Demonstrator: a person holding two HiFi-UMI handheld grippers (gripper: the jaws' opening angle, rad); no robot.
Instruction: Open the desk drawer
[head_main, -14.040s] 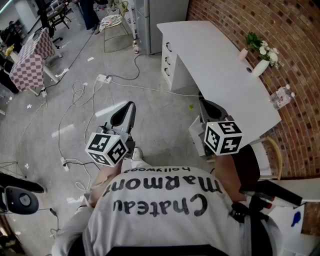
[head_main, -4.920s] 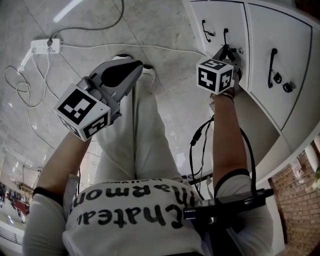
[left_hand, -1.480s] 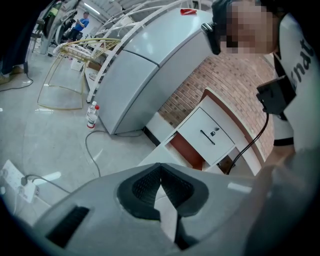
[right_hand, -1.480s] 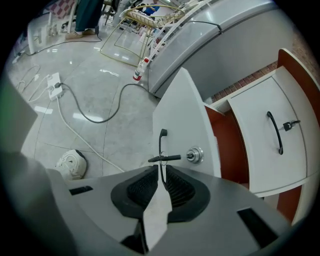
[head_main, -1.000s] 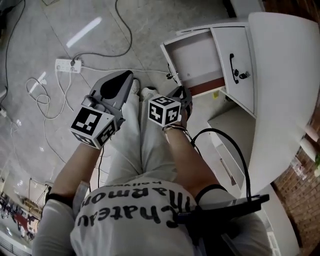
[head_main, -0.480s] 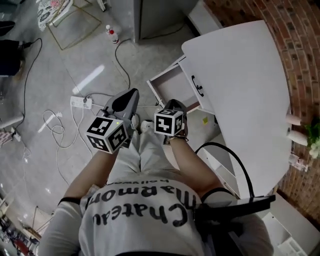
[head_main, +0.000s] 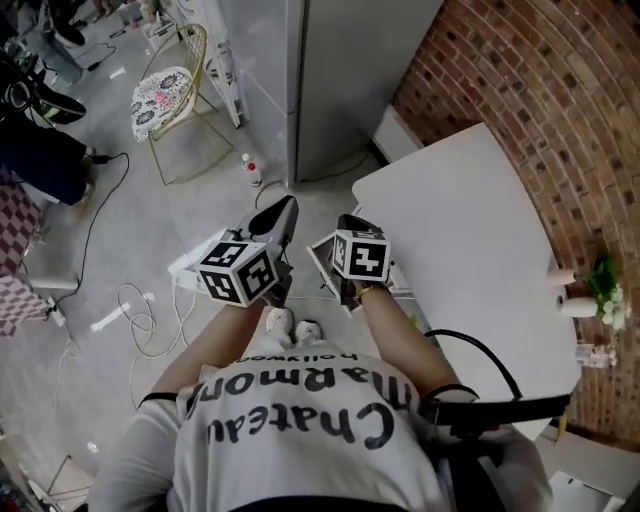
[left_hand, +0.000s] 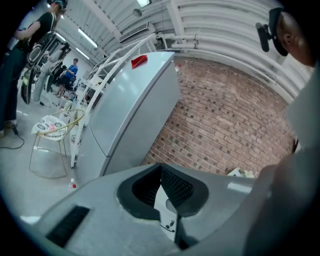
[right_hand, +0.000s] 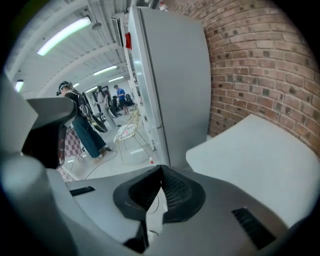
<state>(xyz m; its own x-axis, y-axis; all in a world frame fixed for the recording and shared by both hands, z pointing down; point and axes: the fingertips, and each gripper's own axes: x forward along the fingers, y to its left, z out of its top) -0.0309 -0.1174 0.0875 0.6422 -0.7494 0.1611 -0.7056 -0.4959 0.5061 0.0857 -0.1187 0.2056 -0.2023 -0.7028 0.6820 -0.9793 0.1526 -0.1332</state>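
Observation:
The white desk (head_main: 470, 230) stands at the right in the head view, its top also lying at the right of the right gripper view (right_hand: 250, 150). Its pulled-out drawer (head_main: 322, 258) is mostly hidden behind my right gripper (head_main: 348, 222); only a white edge shows. Both grippers are held up side by side in front of the person's chest, away from the desk. The right gripper (right_hand: 161, 170) is shut with nothing between its pads. The left gripper (head_main: 284, 208) is also shut and empty, its pads meeting at the tip (left_hand: 161, 167).
A tall grey refrigerator (head_main: 330, 70) stands just beyond the desk against the brick wall (head_main: 540, 110). A gold-framed chair (head_main: 165, 95), a small bottle (head_main: 250, 170) and loose cables (head_main: 130, 310) are on the floor at the left. A flower vase (head_main: 600, 290) sits on the desk's far end.
Both grippers have risen well above the floor as the person stood up. The drawer, shut at first and then pulled out by the right gripper, is now mostly covered by that gripper.

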